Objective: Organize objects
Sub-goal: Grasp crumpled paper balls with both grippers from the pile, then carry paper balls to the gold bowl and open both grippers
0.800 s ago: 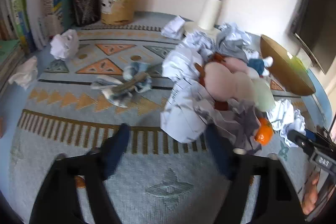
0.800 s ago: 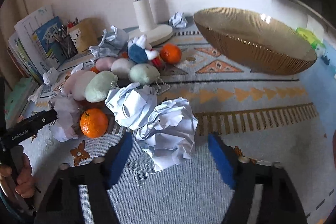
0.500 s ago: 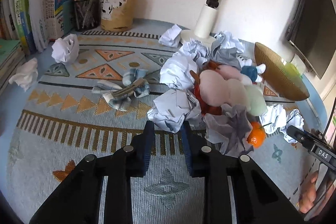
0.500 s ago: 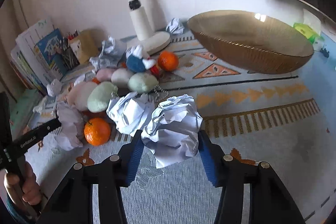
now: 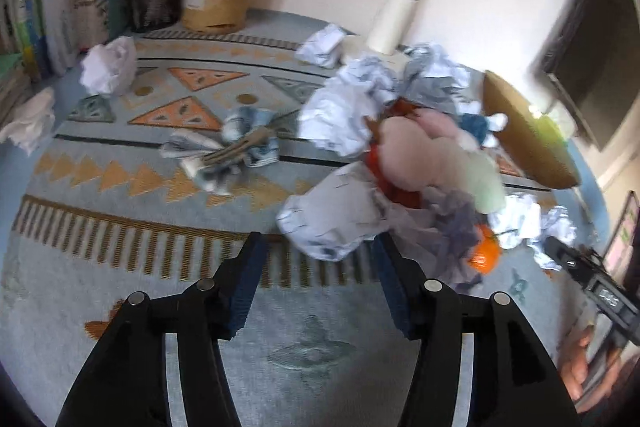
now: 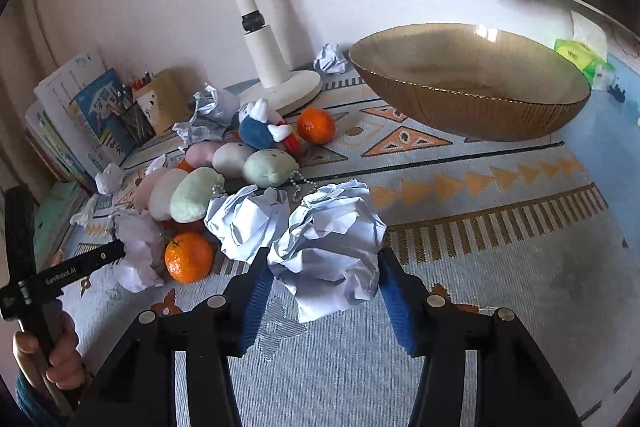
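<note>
Two tools are at work on the surface [image 6: 500,287], and each points down at a slant. Closest in the right wrist view, the right tool [image 6: 324,255] is about half closed and its blue pads squeeze a crumpled paper ball [image 6: 328,239] from both sides, so it is holding that ball. The ball sits on the near side of the gold bowl [image 6: 480,115], well apart from it, with bare cloth between them. From this tool the bowl lies ahead and off to the right, and nothing stands in the way. A second paper ball [image 6: 248,223] lies just beside the held one, on the side away from the bowl, and an orange [image 6: 188,257] sits a bit farther from the bowl still. Behind them is a heap of soft toys [image 6: 192,199], also well apart from the bowl. The left tool [image 5: 318,241] is partly open and holds nothing. Another paper ball [image 5: 332,215] lies right at its tips, a little toward the bowl side. That picture is blurry, so I cannot tell if one pad touches it. From the left tool the bowl [image 5: 528,147] is far off, past the whole heap. The right hand is the nearer one to the bowl, so I think it has the shorter trip if the held ball is to go there.
</note>
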The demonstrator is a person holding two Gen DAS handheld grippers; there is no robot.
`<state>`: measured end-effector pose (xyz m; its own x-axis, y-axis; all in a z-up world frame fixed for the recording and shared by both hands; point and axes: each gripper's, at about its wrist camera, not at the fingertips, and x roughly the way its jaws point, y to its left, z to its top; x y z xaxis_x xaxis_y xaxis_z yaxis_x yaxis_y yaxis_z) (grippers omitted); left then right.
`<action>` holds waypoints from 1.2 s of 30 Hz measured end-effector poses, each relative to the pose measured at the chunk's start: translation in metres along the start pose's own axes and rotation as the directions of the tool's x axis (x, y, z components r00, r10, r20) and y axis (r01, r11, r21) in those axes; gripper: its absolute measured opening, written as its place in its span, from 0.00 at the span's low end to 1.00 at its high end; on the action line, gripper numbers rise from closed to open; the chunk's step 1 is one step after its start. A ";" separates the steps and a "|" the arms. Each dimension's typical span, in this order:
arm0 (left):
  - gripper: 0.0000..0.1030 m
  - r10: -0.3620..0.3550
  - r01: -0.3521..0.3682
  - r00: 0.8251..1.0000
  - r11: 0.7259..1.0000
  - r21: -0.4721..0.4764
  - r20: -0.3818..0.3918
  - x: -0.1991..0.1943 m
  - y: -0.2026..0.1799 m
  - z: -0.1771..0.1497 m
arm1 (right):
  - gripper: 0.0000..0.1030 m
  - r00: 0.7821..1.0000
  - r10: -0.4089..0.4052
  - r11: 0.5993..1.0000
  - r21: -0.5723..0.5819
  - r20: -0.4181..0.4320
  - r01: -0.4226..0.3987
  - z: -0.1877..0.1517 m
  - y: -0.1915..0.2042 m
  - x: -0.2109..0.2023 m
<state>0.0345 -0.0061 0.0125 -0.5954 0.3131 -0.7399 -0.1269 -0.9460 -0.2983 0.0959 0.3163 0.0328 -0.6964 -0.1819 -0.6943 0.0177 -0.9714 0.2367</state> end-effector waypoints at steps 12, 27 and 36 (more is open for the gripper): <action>0.48 -0.014 0.012 0.999 0.999 0.031 0.050 0.000 -0.009 0.005 | 0.50 1.000 0.026 1.000 -0.003 -0.008 -0.026 0.001 0.001 0.003; 0.47 -0.230 0.158 0.948 0.941 0.300 0.222 -0.061 -0.180 0.078 | 0.50 0.947 -0.183 0.983 0.027 0.265 0.183 0.058 -0.014 -0.074; 0.47 -0.284 0.229 0.950 0.916 0.329 0.128 0.031 -0.273 0.119 | 0.50 0.907 -0.354 0.932 0.168 0.227 0.322 0.114 -0.082 -0.044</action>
<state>-0.0435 0.2520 0.1424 -0.6312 0.5554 -0.5414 -0.5136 -0.8224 -0.2448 0.0432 0.4217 0.1209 -0.8006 0.2138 -0.5597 -0.3283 -0.9380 0.1114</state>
